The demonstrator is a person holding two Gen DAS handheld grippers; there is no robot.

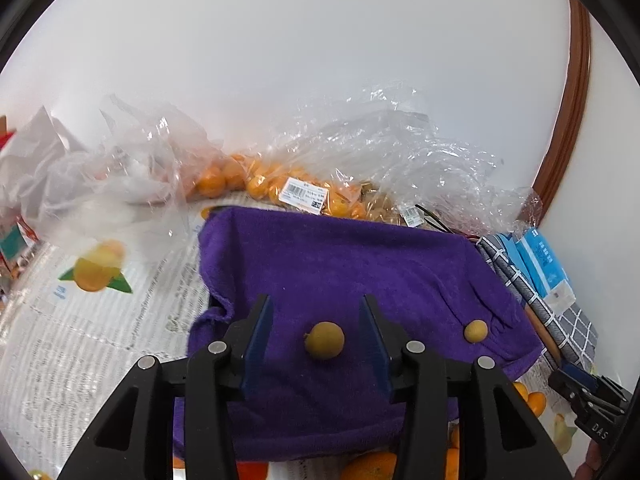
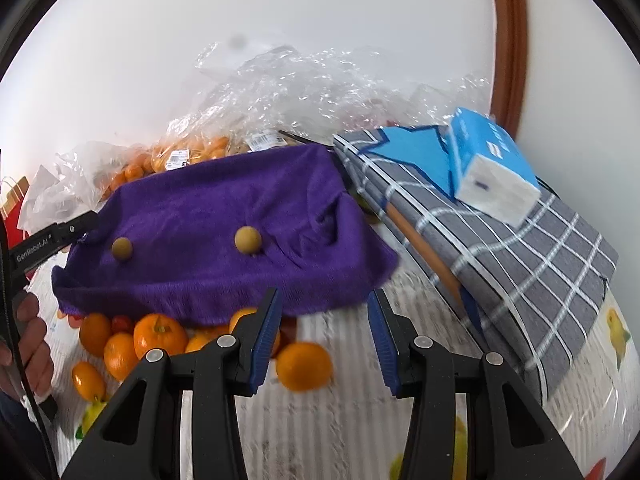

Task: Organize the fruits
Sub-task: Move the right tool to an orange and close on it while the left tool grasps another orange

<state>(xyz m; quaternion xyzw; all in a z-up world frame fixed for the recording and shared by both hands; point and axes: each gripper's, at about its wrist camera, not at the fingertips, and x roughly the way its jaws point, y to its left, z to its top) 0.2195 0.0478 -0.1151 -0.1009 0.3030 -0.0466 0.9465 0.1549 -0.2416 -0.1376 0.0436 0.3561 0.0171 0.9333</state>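
A purple towel point(image 1: 340, 264) covers a raised box; it also shows in the right wrist view point(image 2: 224, 216). Two small tan-yellow round fruits lie on it: one point(image 1: 324, 340) between my left gripper's point(image 1: 318, 344) open fingers, not gripped, another point(image 1: 475, 331) to its right. In the right wrist view they show as the left fruit point(image 2: 121, 249) and the right fruit point(image 2: 248, 240). My right gripper point(image 2: 325, 338) is open and empty, low in front of the towel, beside a loose orange point(image 2: 304, 366). Several oranges point(image 2: 132, 340) lie at the towel's front edge.
Clear plastic bags with oranges point(image 1: 256, 180) sit behind the towel by the white wall. A grey checked cloth point(image 2: 500, 248) with a blue tissue pack point(image 2: 492, 172) lies to the right. Printed fruit-pattern paper point(image 1: 80, 340) covers the table. A brown door frame point(image 2: 508, 40) stands at the back right.
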